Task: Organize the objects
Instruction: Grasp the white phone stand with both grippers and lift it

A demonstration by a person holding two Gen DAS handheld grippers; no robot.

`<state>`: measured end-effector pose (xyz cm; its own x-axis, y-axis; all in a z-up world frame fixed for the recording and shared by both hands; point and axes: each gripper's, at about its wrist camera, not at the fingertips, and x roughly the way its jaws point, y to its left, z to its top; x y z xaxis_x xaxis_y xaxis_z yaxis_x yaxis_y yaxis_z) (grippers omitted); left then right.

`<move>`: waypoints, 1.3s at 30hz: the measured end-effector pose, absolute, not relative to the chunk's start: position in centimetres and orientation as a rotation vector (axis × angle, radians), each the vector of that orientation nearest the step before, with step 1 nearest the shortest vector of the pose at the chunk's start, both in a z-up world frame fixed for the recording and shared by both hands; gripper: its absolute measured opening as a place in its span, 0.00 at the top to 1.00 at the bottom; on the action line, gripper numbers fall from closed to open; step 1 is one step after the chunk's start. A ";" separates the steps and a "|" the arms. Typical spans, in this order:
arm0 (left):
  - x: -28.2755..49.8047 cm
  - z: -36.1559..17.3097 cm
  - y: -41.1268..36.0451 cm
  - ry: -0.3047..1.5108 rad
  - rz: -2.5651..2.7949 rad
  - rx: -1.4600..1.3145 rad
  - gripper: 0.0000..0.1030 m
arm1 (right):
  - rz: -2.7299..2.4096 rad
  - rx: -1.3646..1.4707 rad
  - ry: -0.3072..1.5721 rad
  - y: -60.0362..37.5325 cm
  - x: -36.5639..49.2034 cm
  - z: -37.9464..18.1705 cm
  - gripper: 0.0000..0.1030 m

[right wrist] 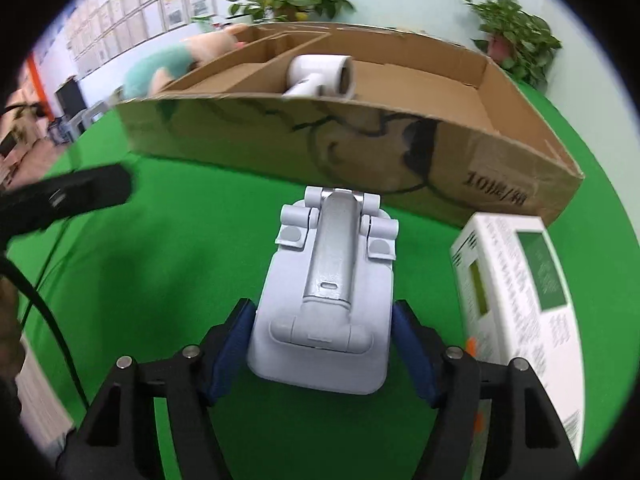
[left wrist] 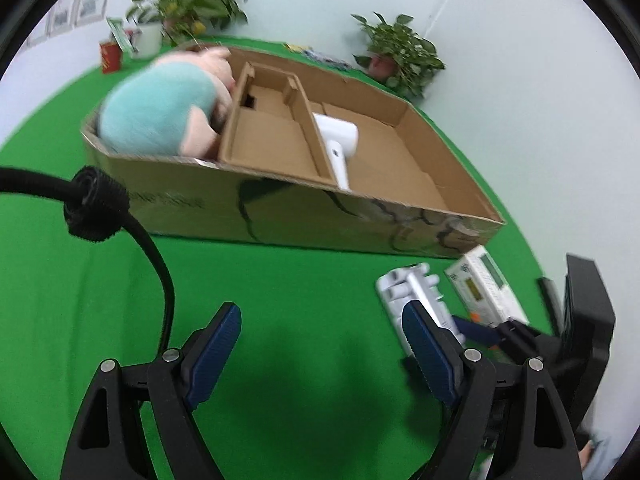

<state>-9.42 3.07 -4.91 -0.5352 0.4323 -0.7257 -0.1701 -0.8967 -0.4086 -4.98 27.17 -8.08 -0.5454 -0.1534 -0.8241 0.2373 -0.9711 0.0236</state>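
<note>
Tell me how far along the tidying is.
Done: the plush pig toy and white hair dryer lie in the brown cardboard box. In hand: the right hand-held gripper straddles the white folding stand. Left: the white carton on the green cloth.

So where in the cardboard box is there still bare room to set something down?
Free: the floor right of the white hair dryer up to the brown cardboard box's end wall, and the middle compartment. Crowded: the left end, filled by the pink-and-teal plush toy.

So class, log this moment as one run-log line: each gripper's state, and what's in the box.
left gripper: open, empty | right gripper: straddling white stand, contact unclear | cardboard box: plush toy, hair dryer
</note>
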 end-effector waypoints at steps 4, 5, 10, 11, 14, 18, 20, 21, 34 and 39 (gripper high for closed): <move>-9.6 -6.5 4.1 -0.519 2.230 -1.323 0.21 | -2.500 1.312 0.049 26.8 -1.8 -7.8 0.32; -9.5 -6.9 4.6 -0.535 2.172 -1.330 0.21 | -2.494 1.310 0.034 26.7 -1.3 -7.8 0.23; -8.5 -8.2 6.7 -0.613 1.969 -1.340 0.22 | -2.519 1.289 0.055 26.6 -0.2 -7.8 0.19; -8.6 -8.4 6.9 -0.618 1.957 -1.345 0.22 | -2.527 1.278 0.055 26.6 0.0 -7.6 0.19; -9.0 -8.7 7.0 -0.667 1.930 -1.346 0.25 | -2.549 1.252 0.071 26.8 -0.5 -7.4 0.19; -9.6 -9.1 6.7 -0.702 1.922 -1.352 0.36 | -2.555 1.279 0.126 26.2 -1.9 -7.7 0.21; -9.6 -9.2 6.6 -0.701 1.930 -1.356 0.44 | -2.557 1.292 0.165 25.8 -2.4 -8.0 0.26; -9.7 -9.2 6.6 -0.693 1.938 -1.359 0.45 | -2.559 1.292 0.196 25.4 -2.4 -8.2 0.27; -9.9 -9.7 6.5 -0.670 1.971 -1.378 0.64 | -2.566 1.346 -0.128 26.7 -2.6 -7.6 0.32; -9.8 -9.5 7.0 -0.667 1.970 -1.376 0.66 | -2.546 1.346 -0.264 27.2 -2.6 -7.5 0.32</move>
